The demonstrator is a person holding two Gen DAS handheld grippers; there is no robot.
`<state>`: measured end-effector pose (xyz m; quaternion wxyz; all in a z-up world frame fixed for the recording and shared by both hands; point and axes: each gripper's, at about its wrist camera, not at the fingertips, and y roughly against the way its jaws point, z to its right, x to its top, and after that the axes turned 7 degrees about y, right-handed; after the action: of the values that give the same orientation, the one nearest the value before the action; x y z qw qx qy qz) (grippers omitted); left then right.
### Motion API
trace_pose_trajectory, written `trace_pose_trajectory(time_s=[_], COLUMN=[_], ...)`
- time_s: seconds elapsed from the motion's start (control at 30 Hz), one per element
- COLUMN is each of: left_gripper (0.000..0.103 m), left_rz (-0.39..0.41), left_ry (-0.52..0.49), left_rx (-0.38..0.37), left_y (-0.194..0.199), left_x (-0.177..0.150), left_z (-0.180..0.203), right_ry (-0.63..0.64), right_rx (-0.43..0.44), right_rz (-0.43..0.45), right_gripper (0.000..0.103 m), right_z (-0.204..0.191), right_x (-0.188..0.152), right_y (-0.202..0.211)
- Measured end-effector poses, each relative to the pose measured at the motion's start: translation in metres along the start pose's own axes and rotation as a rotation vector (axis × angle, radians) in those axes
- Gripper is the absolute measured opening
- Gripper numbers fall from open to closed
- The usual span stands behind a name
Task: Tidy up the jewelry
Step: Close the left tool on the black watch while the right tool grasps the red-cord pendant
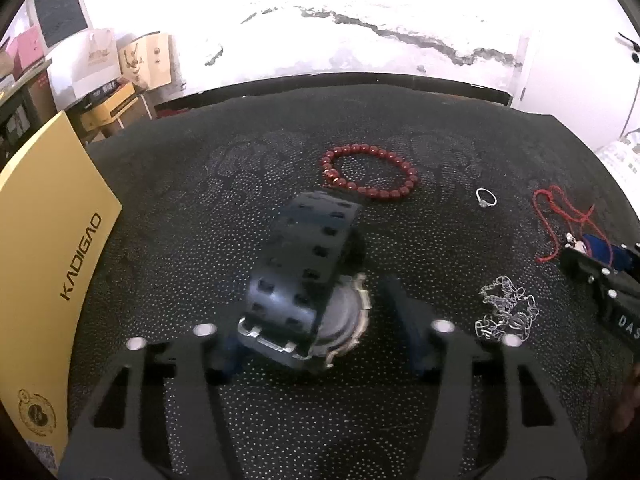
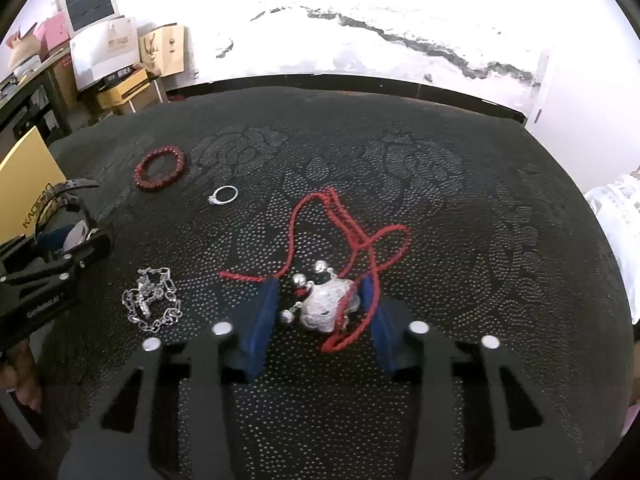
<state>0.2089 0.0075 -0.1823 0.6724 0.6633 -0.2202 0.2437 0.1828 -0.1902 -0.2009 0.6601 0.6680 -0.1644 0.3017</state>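
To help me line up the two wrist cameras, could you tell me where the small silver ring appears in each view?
Left wrist: silver ring lies right of centre, right of the red bead bracelet.
Right wrist: silver ring lies upper left, right of and nearer than the bracelet.
Shared landmark: the silver chain.

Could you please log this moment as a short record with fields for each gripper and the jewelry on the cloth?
left gripper: open, jaws around a black watch
right gripper: open, jaws around a silver pendant on a red cord
loose on the black cloth: red bead bracelet, silver ring, silver chain
left edge: yellow box
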Motion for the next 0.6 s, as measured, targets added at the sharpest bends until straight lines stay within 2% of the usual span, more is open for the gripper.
trace_pose_trajectory(time_s=[0.2, 0.6], left_gripper=[0.05, 0.05], left_rz=[0.001, -0.008], left_ry=[-0.007, 0.02], left_rx=[0.001, 0.005], left_y=[0.001, 0.001], left_x=[-0.001, 0.0], left_z=[-0.001, -0.004], right_ry=[0.004, -0.036], right_rx=[0.011, 0.028], right_rz=[0.001, 0.036], right_gripper=[0.03, 0.028], right_z=[-0.003, 0.007], right_x=[0.001, 0.004], right_y=[0.001, 0.016])
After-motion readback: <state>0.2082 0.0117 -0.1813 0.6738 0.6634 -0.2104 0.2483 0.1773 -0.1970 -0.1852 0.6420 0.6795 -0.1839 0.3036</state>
